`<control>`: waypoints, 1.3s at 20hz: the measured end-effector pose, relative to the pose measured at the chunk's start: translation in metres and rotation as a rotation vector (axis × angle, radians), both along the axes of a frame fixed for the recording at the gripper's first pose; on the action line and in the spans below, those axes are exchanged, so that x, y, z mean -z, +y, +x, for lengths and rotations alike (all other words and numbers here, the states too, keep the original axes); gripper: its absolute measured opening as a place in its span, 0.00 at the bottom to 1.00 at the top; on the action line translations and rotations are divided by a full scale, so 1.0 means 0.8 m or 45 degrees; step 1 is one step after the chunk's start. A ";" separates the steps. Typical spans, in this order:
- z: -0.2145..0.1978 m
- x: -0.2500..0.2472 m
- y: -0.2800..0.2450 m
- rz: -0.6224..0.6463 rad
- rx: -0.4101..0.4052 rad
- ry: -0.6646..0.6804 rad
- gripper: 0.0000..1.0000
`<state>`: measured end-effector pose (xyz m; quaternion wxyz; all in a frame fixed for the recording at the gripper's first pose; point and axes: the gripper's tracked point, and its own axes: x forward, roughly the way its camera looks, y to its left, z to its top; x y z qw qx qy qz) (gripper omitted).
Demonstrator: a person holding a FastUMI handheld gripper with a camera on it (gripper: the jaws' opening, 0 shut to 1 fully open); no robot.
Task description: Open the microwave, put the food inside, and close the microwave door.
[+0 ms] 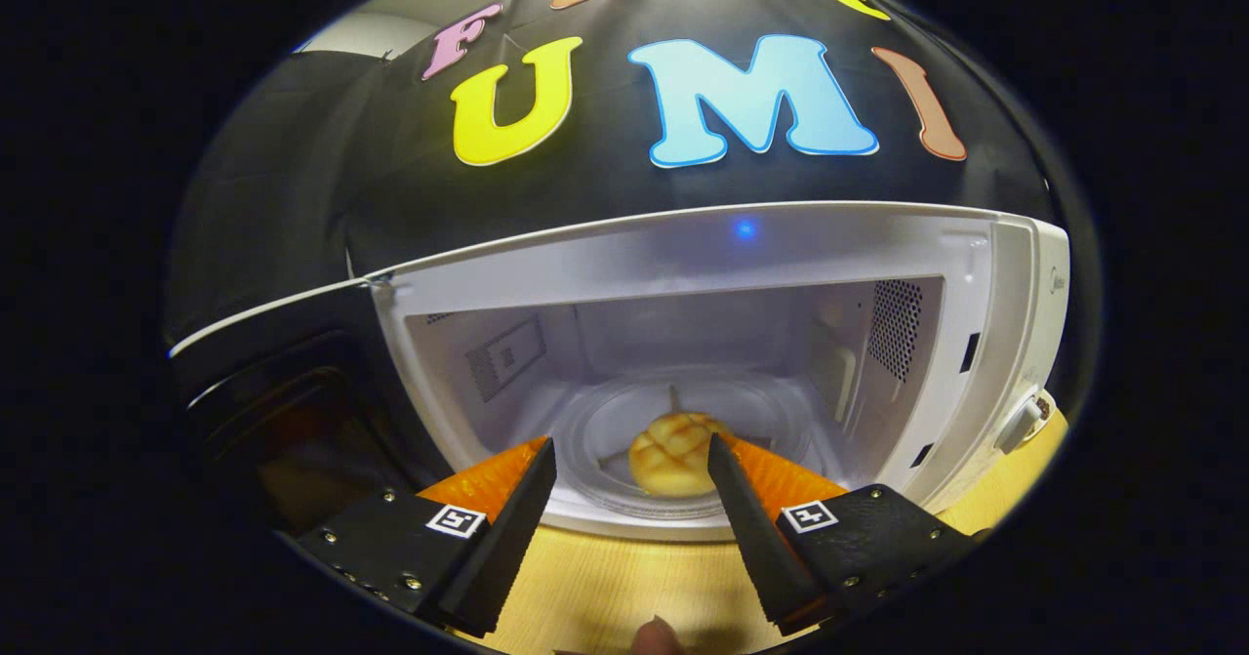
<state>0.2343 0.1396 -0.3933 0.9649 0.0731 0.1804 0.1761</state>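
A white microwave [1015, 274] stands with its door [283, 382] swung open to the left. On the glass turntable [605, 430] inside lies a round golden bun [673, 452] with a scored top. My gripper [632, 452] is open, its fingertips at the cavity's front sill. The bun rests just beyond the tips, in line with the gap, and neither finger touches it.
The microwave sits on a light wooden tabletop [624, 587]. A control knob [1020, 423] sticks out on the panel right of the cavity. The open dark door stands close to the left finger. A fingertip [656, 635] of a person's hand shows behind the fingers.
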 end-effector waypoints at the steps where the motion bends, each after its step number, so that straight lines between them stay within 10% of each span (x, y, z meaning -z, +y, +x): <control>1: -0.014 -0.007 -0.001 0.038 -0.023 0.003 0.95; 19: -0.455 -0.193 0.055 0.432 -0.774 -0.167 0.96; 24: -0.501 -0.181 0.129 0.323 -0.867 -0.274 0.96; 26: -0.505 -0.175 0.152 0.272 -0.864 -0.309 0.80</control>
